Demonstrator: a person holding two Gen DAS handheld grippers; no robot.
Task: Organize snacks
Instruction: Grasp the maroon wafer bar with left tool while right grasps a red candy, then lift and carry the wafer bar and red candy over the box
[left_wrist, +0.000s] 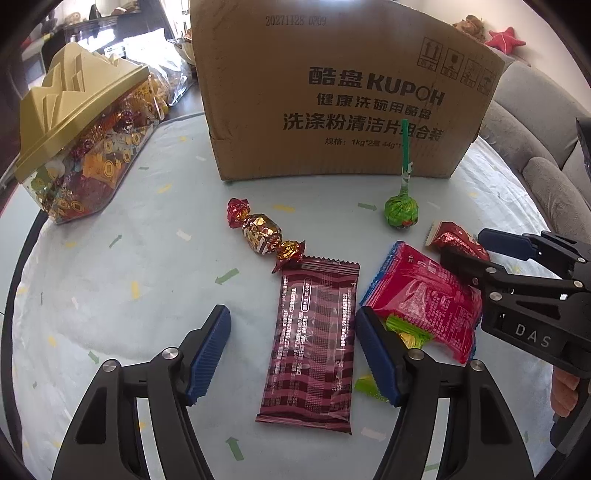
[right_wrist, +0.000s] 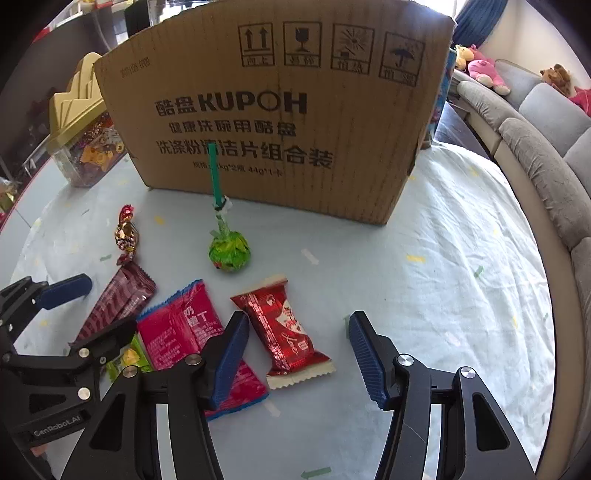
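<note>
A maroon wafer packet (left_wrist: 310, 343) lies flat between the pads of my left gripper (left_wrist: 293, 354), which stands open and astride it without pressing. My right gripper (right_wrist: 299, 354) is open around a small red candy packet (right_wrist: 284, 328), its left pad close to the packet's edge. Between the two lies a pink packet with blue edges (right_wrist: 184, 328) on top of a small green packet (left_wrist: 406, 328). A foil-wrapped twist candy (left_wrist: 262, 230) and a green lollipop (left_wrist: 400, 212) lie farther back. In the right wrist view the left gripper (right_wrist: 92, 314) shows at the left.
A tall cardboard box (left_wrist: 332, 92) stands behind the snacks. A clear candy container with a gold lid (left_wrist: 81, 147) sits at the back left. The table wears a pale cloth (right_wrist: 461, 258). A grey sofa (right_wrist: 546, 147) curves along the right side.
</note>
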